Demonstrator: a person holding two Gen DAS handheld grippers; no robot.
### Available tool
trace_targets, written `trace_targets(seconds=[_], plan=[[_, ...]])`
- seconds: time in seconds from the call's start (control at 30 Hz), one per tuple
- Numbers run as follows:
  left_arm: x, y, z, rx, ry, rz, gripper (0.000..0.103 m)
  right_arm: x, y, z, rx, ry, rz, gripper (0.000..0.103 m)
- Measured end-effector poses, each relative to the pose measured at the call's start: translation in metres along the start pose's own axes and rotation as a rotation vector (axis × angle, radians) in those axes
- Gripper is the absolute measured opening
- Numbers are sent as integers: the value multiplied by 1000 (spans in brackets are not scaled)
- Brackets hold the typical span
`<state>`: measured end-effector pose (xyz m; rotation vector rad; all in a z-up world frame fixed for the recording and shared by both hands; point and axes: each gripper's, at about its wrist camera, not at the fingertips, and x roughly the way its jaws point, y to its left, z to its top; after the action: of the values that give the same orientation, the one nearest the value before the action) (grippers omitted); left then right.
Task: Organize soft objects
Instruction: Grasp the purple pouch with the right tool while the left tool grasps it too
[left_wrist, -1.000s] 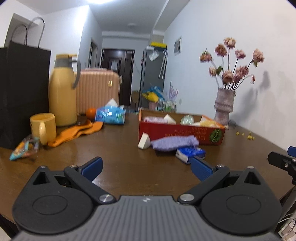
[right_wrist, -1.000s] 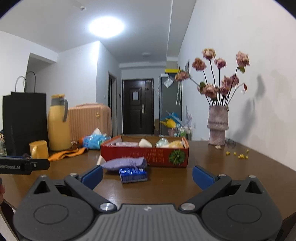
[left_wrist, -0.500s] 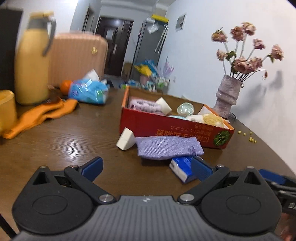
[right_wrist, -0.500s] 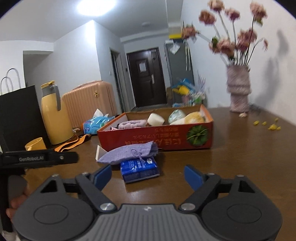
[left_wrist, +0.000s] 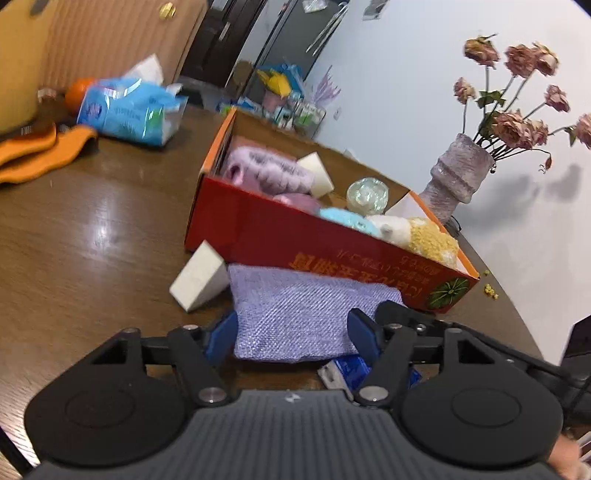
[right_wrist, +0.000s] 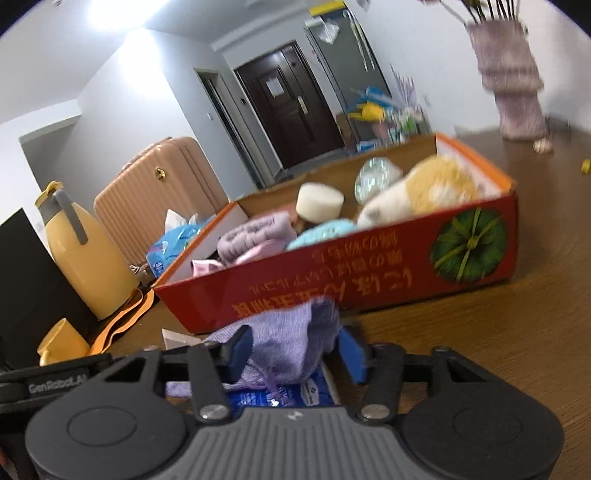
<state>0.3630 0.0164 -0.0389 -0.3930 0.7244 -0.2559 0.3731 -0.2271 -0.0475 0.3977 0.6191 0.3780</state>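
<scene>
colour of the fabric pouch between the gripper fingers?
Lilac woven pouch, clearest in the left wrist view.

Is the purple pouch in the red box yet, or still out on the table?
Out. The purple pouch lies on the table against the red box front.

Inside the red box (left_wrist: 258, 229): one purple plush (left_wrist: 266, 173), one white sponge wedge (left_wrist: 316, 175), one clear ball (left_wrist: 367, 195), one light-blue item (left_wrist: 343, 218), one white-and-yellow plush (left_wrist: 417, 232); before it are counted one more white wedge (left_wrist: 199, 280), one lilac pouch (left_wrist: 299, 314), one blue packet (right_wrist: 280, 395).
</scene>
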Motion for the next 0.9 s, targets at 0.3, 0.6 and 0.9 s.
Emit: trace_targets(seconds=[0.3, 0.6, 0.9], plan=[[0, 3, 0, -35, 39, -64, 12, -3, 12, -6, -68, -29, -5, 14], [-83, -27, -34, 95, -36, -122, 12, -90, 46, -26, -214, -113, 14, 9], [-139, -29, -117, 170, 52, -94, 22, -152, 51, -103, -250, 8, -11, 11]])
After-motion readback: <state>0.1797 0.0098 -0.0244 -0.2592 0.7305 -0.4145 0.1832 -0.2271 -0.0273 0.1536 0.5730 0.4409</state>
